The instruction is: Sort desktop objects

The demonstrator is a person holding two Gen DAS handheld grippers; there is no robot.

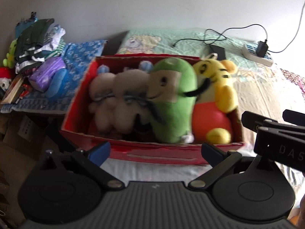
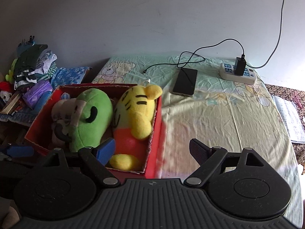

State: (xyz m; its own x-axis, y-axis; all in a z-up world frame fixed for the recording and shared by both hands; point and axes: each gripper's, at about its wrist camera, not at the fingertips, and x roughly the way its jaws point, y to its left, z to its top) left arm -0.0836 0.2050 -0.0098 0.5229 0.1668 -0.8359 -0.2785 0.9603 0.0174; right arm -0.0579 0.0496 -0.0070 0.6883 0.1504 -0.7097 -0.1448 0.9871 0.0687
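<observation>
Plain grey wall behind bed in cartoon-bear sheet

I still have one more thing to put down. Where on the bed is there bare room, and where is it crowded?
Free: the sheet right of the red box, in front of the phone and power strip. Crowded: the box, packed with plush toys, and the clothes pile to its left.

Motion blur softens the pale plush toys in the red box; their faces are unreadable. The green plush hides most of them from the right wrist view.
</observation>
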